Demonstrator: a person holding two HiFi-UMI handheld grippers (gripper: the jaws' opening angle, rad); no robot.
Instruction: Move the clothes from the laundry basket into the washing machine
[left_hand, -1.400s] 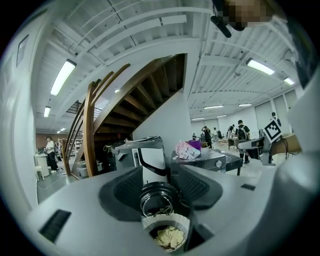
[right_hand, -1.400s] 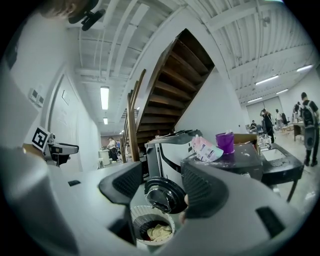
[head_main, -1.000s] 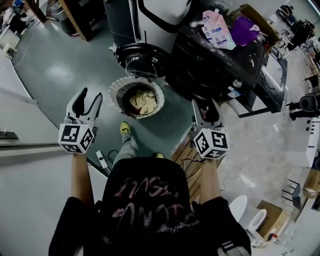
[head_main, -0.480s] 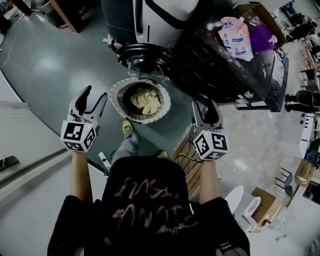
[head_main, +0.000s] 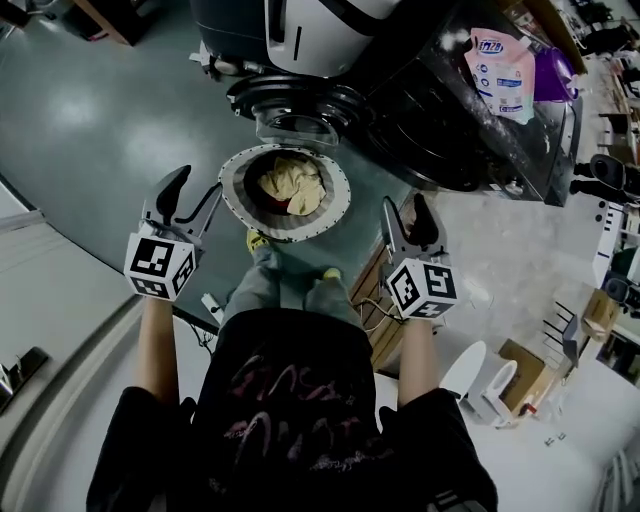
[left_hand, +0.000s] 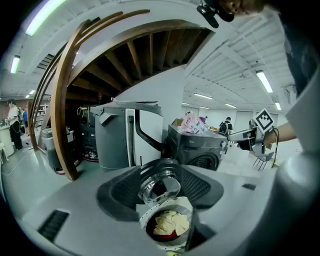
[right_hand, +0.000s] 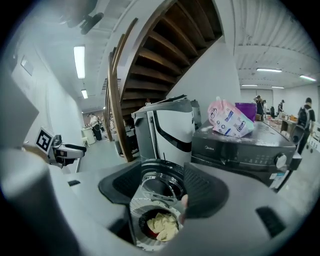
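A round white laundry basket (head_main: 232, 195) stands on the green floor with cream clothes (head_main: 292, 183) over something red inside. Just behind it is the dark front-loading washing machine (head_main: 440, 120), its round glass door (head_main: 296, 108) swung open. My left gripper (head_main: 190, 195) hangs left of the basket and my right gripper (head_main: 408, 215) to its right; both are open and empty, apart from the basket. The left gripper view shows the basket (left_hand: 146, 220), clothes (left_hand: 170, 222) and door (left_hand: 159, 184) between its jaws. The right gripper view shows the same basket (right_hand: 135, 212) and clothes (right_hand: 162, 225).
A pink-and-white detergent pouch (head_main: 500, 68) and a purple container (head_main: 550, 75) lie on top of the washer. A grey-and-white appliance (head_main: 320, 25) stands behind the door. A wooden pallet (head_main: 378, 310) lies by my right leg, and a power strip (head_main: 210, 305) on the floor at left.
The person has stepped closer to the basket and washer. Both grippers have come forward and lower with them, still open and empty.
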